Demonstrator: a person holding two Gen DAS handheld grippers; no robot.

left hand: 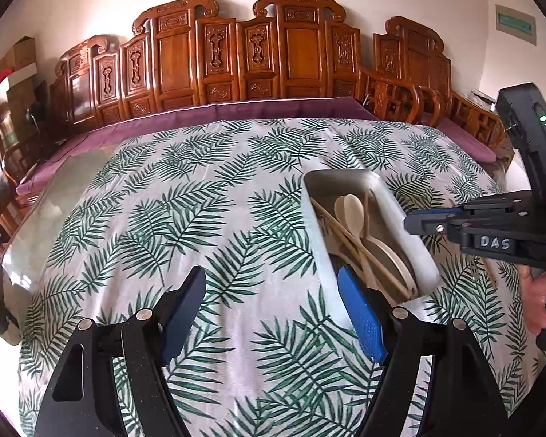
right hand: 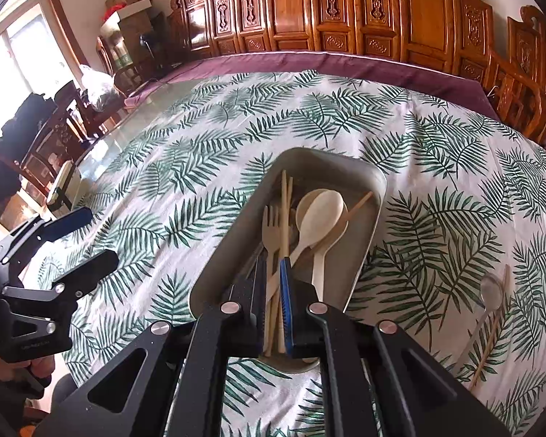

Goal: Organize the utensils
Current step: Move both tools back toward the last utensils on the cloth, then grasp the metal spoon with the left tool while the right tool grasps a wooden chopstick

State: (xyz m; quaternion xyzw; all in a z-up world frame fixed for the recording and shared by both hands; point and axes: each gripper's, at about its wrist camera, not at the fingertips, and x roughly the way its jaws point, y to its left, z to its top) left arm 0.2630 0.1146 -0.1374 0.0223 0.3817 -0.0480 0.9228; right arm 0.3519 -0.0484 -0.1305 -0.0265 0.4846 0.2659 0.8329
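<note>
Under both your tongs lies the tablecloth (right hand: pixel 185 167), white with green fern leaves, spread over a table whose far edge shows a purple cover (right hand: pixel 345 63); beyond that stands a row of carved wooden panels (left hand: pixel 236 54).

Straight ahead of your right gripper (right hand: pixel 273 276) sits the grey tray (right hand: pixel 236 218), long side running away from you, its near end hidden beneath the gripper's fingers. Seen from your left gripper (left hand: pixel 273 291), the same tray (left hand: pixel 400 218) is just ahead and to the right, its near corner touching on the blue-padded right finger (left hand: pixel 360 313) in the picture.

Inside the tray, ahead of the right tongs, lie two pale spoons (right hand: pixel 320 215) stacked bowl over bowl, a wooden fork (right hand: pixel 271 225) to their left, and a slanted stick (right hand: pixel 360 202) behind them.

Your right tongs are closed on the chopsticks (right hand: pixel 284 211), a pair that runs up out of the narrow gap between the pads and reaches forward over the tray.

Your left tongs stand wide apart with only cloth between the pads.

To the right of the right tongs, well apart from the tray, a clear spoon (right hand: pixel 491 291) and another single chopstick (right hand: pixel 491 331) lie on the cloth.
</note>
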